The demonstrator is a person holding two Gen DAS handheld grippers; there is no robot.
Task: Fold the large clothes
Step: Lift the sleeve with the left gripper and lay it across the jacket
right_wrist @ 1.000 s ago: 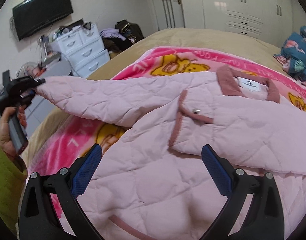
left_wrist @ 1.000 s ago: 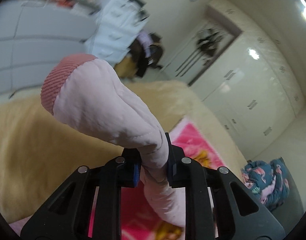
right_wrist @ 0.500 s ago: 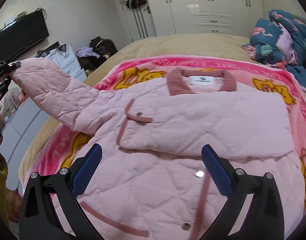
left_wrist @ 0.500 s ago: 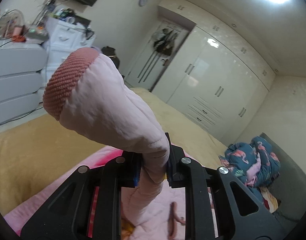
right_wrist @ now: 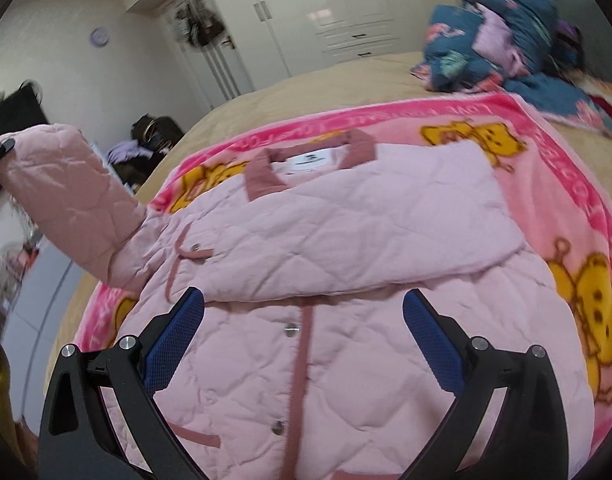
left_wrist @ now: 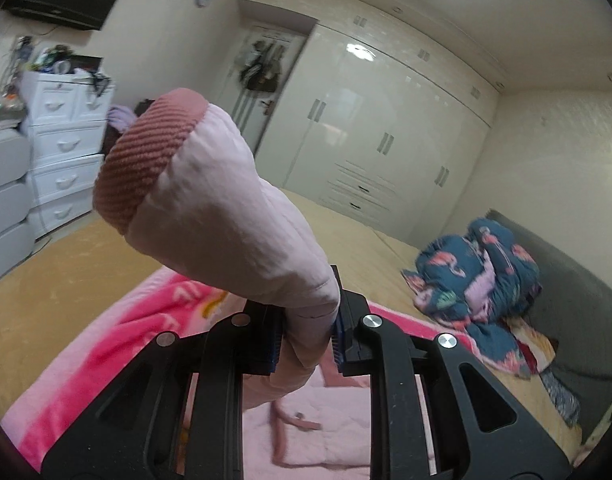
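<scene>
Two grippers over one pink quilted jacket [right_wrist: 346,248], spread front-up on a pink cartoon blanket [right_wrist: 586,184] across the tan bed [right_wrist: 306,88]. Left gripper [left_wrist: 306,336] clamped tight on the jacket's sleeve [left_wrist: 225,216] a little below the cuff [left_wrist: 145,156], blue pads pressed into the fabric on both sides; sleeve lifted clear of the blanket, ribbed dusty-rose cuff end standing up past the fingers. From the right wrist view, same sleeve [right_wrist: 69,196] raised off the jacket's left side, its far end held at the picture's left edge. Right gripper [right_wrist: 306,336] spread wide, empty, hovering above the jacket's button placket, one blue pad [right_wrist: 173,336] on either side of it; whether touching the cloth, cannot tell. Other sleeve already folded flat across the chest, just below the collar [right_wrist: 310,160]. Beyond the jacket's collar end, a crumpled dark blue patterned garment [right_wrist: 502,28] on the bed. Farther behind, white wardrobes [left_wrist: 386,148]; left of the bed, white drawers [left_wrist: 65,152].
</scene>
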